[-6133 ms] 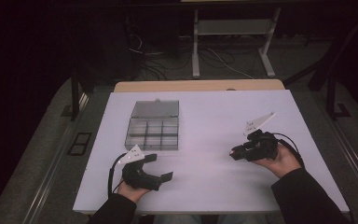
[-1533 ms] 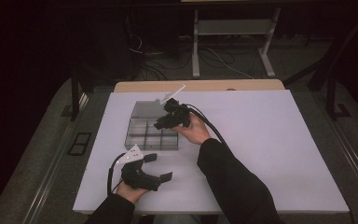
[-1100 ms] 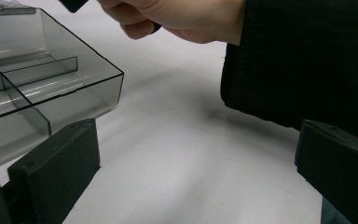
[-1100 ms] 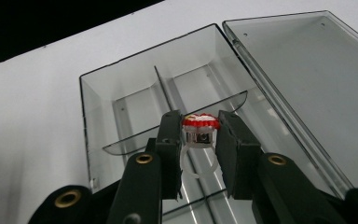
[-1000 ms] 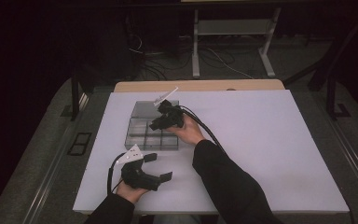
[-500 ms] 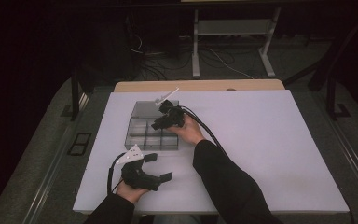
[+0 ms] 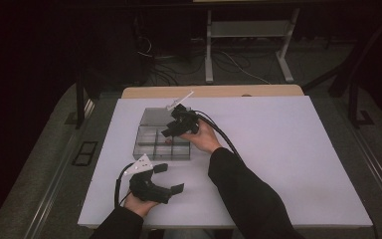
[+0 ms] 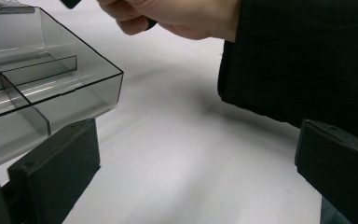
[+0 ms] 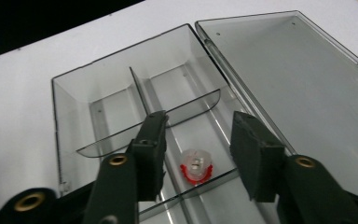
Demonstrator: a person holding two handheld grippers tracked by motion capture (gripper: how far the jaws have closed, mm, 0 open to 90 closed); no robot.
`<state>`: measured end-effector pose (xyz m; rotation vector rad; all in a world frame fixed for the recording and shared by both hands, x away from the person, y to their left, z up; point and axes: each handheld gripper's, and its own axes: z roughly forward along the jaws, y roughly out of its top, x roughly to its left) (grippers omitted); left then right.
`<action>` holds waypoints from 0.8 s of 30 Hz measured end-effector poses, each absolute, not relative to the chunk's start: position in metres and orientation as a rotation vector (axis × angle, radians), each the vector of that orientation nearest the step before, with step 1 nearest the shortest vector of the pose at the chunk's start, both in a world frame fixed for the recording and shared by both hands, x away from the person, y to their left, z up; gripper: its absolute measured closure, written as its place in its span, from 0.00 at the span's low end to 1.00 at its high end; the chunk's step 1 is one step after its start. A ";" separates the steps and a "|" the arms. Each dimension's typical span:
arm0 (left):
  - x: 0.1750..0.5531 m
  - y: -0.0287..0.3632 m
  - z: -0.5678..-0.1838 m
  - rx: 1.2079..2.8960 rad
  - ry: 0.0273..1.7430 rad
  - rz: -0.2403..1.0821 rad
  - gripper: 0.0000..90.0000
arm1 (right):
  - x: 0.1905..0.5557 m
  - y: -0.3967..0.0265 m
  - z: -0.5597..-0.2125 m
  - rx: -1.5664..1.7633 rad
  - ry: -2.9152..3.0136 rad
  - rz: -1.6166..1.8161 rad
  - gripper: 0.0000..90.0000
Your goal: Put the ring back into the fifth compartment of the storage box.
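Near edge, lower left of the high view: my left gripper [image 7: 168, 178] sits on the white worktop [image 7: 288, 164], fingers [image 8: 56, 172] spread wide, nothing between them. In the left gripper view the bare worktop runs between those two fingers; corner of the smoky clear box [image 8: 51, 84] is at upper left, just past the left-hand finger, not touching it as far as I can tell. My right sleeve [image 8: 303, 60] blocks the upper right of that view.

Further up, centre-left of the high view: my right gripper [image 7: 171, 130] hangs over the box [image 7: 151, 149], tilted down into it. Its fingers [image 9: 151, 144] have just been opening and stand partly apart now, gripping nothing.

Right gripper view: small round part, clear body with a red ring [image 9: 196, 166], lies on the floor of the compartment in the lower centre of the frame. It sits below the gap between the two fingers, a bit nearer the left-hand one, clear of both pads. Left-hand finger tip overlaps the curved divider [image 9: 186, 112] in the picture; can't tell whether it touches.

Beyond the part: two empty-looking compartments at upper left of that frame, and the open lid [image 9: 298, 79] lying flat at upper right, hinged along the box's long edge.
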<state>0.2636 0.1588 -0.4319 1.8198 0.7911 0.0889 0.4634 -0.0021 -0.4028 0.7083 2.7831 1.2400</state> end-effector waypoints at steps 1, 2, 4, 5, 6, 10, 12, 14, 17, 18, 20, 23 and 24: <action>0.264 0.159 -0.432 1.820 0.790 0.089 0.00 | 0.461 -0.003 -0.400 0.714 2.780 1.236 0.52; 0.264 0.158 -0.432 1.822 0.790 0.089 0.00 | 0.460 -0.003 -0.398 0.716 2.780 1.238 0.48; 0.263 0.158 -0.432 1.821 0.791 0.089 0.00 | 0.458 -0.004 -0.396 0.736 2.770 1.217 0.41; 0.263 0.158 -0.432 1.821 0.791 0.089 0.00 | 0.456 -0.004 -0.395 0.735 2.766 1.218 0.38; 0.263 0.158 -0.432 1.821 0.791 0.089 0.00 | 0.456 -0.004 -0.395 0.735 2.766 1.218 0.38; 0.263 0.158 -0.432 1.822 0.789 0.091 0.00 | 0.452 -0.011 -0.388 0.740 2.745 1.248 0.20; 0.263 0.158 -0.432 1.823 0.792 0.089 0.00 | 0.450 -0.012 -0.386 0.757 2.749 1.253 0.16; 0.263 0.157 -0.432 1.823 0.791 0.088 0.00 | 0.447 -0.016 -0.383 0.750 2.750 1.262 0.11; 0.263 0.157 -0.433 1.827 0.790 0.089 0.00 | 0.443 -0.022 -0.381 0.741 2.750 1.247 0.00; 0.263 0.157 -0.433 1.827 0.790 0.088 0.00 | 0.442 -0.024 -0.380 0.744 2.751 1.248 0.00; 0.263 0.157 -0.433 1.828 0.789 0.089 0.00 | 0.439 -0.030 -0.377 0.752 2.748 1.254 0.00; 0.263 0.157 -0.433 1.828 0.792 0.088 0.00 | 0.435 -0.040 -0.374 0.778 2.732 1.278 0.00; 0.263 0.157 -0.433 1.829 0.793 0.088 0.00 | 0.434 -0.042 -0.372 0.788 2.725 1.282 0.00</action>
